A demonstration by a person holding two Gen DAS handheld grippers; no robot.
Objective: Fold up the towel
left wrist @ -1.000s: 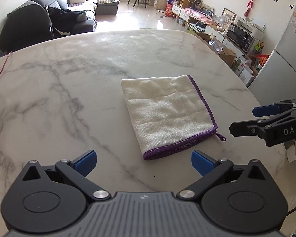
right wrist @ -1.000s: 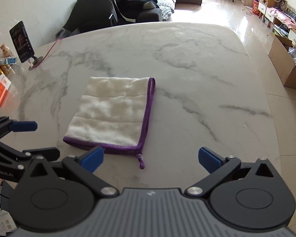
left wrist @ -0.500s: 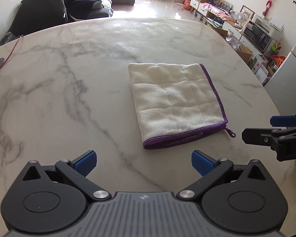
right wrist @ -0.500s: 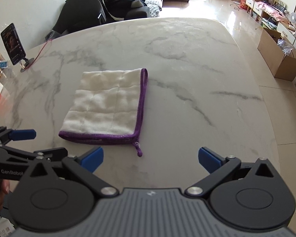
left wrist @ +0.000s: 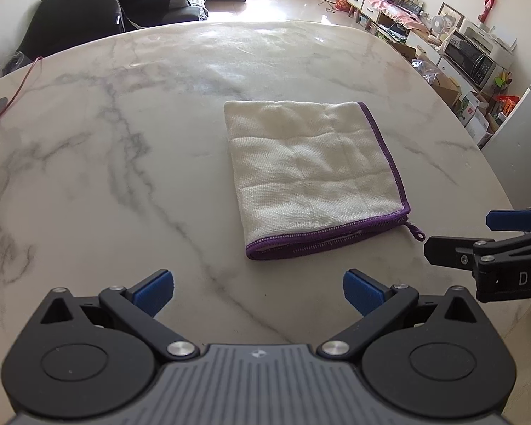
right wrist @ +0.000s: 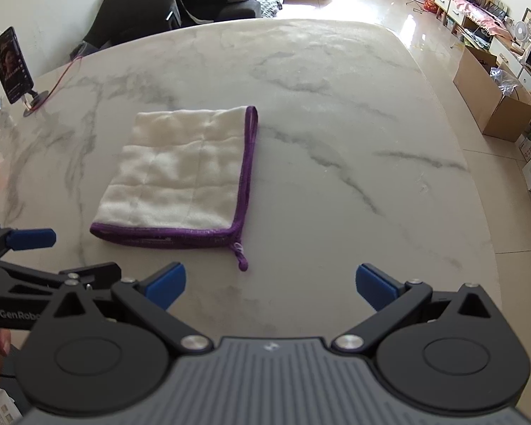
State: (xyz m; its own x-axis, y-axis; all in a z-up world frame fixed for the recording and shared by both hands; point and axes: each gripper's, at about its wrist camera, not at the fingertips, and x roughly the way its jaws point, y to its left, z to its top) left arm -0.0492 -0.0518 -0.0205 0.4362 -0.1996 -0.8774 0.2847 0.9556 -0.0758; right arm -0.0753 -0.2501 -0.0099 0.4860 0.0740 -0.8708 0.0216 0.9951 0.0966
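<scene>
towel: one folded towel near the middle of the table
grippers: two; left gripper and right gripper both wide apart, holding nothing

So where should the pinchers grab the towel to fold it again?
Probably the near purple-edged corner of the towel, by the little loop. The layers end there in loose edges, so the open right gripper, sliding in low from the near side, could pinch them.

Bright daylight from the far side of the room, glare on the marble table and floor. Soft shadows, sharp focus. Strong fisheye bending, dark corners.
</scene>
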